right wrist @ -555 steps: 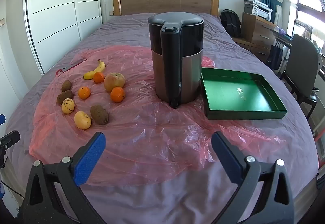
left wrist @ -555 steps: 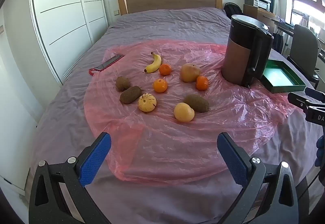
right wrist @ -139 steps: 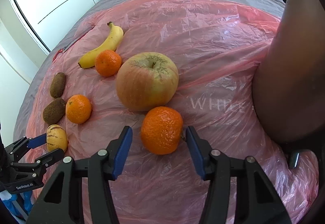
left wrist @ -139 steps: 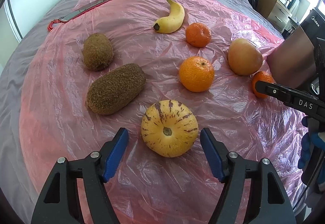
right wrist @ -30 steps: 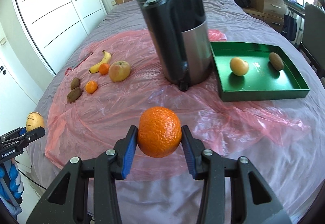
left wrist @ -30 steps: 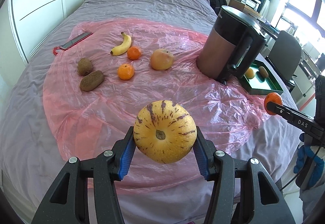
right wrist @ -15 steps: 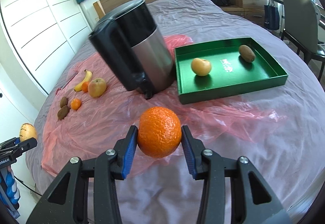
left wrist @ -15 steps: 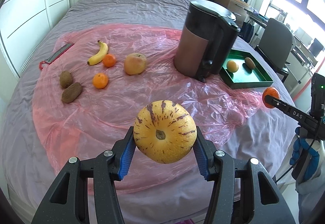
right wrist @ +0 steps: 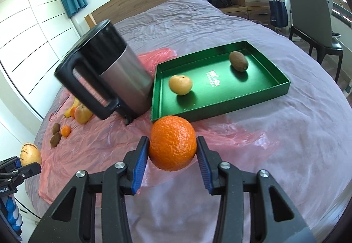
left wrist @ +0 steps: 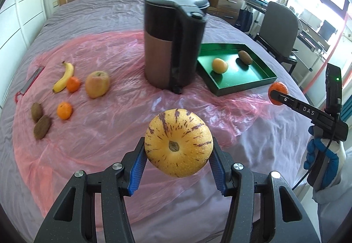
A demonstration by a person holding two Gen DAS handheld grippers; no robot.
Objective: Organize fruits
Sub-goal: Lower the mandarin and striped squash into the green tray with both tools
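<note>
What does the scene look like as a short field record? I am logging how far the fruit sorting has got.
left claw: shut on striped yellow melon
right claw: shut on orange
green tray: holds a yellow fruit and a kiwi
pink sheet: banana, apple, two small oranges, two kiwis
kettle: upright beside the tray

Orange (right wrist: 173,142) between right gripper (right wrist: 173,158) fingers (right wrist: 139,163)
</note>
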